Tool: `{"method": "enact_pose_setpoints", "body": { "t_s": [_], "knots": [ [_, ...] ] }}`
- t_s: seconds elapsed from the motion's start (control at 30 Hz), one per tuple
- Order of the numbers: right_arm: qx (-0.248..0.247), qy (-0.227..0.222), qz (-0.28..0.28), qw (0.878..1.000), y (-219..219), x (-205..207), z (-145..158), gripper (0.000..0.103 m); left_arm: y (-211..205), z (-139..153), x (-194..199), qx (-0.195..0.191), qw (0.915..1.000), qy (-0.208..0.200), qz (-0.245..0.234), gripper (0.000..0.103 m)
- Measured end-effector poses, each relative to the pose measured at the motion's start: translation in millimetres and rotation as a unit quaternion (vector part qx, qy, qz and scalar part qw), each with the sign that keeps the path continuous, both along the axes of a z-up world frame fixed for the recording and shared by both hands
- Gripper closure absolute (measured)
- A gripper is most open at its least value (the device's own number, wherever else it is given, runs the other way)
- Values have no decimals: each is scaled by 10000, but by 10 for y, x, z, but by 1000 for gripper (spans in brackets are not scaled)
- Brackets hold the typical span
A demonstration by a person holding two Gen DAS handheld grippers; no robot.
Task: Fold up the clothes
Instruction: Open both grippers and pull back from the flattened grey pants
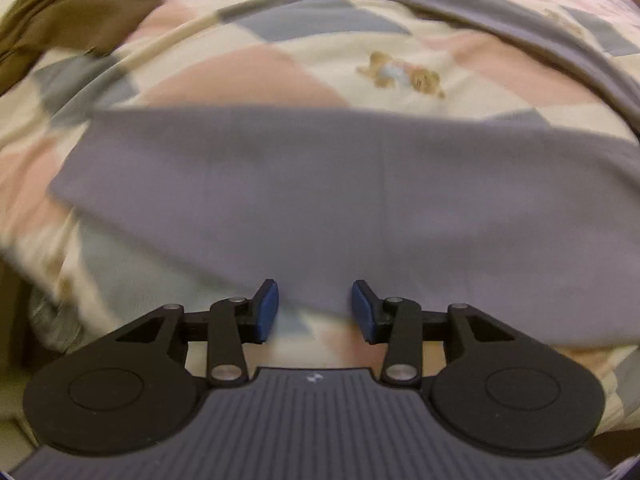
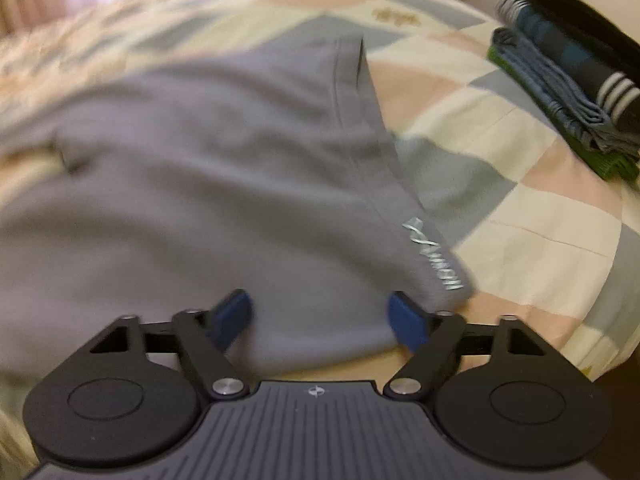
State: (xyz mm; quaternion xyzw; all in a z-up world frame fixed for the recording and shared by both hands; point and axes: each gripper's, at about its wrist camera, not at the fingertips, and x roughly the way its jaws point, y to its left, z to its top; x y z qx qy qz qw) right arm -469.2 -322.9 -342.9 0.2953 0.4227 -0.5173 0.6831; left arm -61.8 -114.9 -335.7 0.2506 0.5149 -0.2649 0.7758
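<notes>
One patchwork quilt [image 1: 248, 68] (bear print [image 1: 402, 74]); grey garment [image 1: 320, 184] spread.

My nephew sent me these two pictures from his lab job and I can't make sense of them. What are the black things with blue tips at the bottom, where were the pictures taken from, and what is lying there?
There is no robot here. A person holds a hand tool with two fingers in each hand, and a wide-angle camera on each tool looks forward along those fingers. One picture comes from the left gripper, the other from the right gripper. The blue tips are the finger pads.

Both tools hover at the near edge of a grey garment spread on a bed with a patchwork quilt. The job is folding clothes. Both pairs of fingers stand open, so nothing is held yet; the grey cloth's edge lies between them.

Also on the bed: a brown garment at the far left of the left view, and a stack of folded clothes at the right of the right view. Both pictures are blurred.
</notes>
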Motion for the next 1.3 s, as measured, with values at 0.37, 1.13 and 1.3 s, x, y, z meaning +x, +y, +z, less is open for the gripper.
{"method": "enact_pose_setpoints", "body": {
  "t_s": [0.37, 1.13, 1.3],
  "knots": [
    [800, -1297, 34, 9883, 529, -595, 1030, 15, -1, 1419, -1649, -271, 9993, -190, -152, 38],
    [689, -1533, 1410, 9756, 1214, -527, 2383, 2, 146, 2646, -2758, -535, 9944, -758, -509, 14],
    [655, -1401, 1485, 9767, 1320, -509, 2468, 2, 203, 2688, -2821, -530, 9935, -780, -634, 14]
  ]
}}
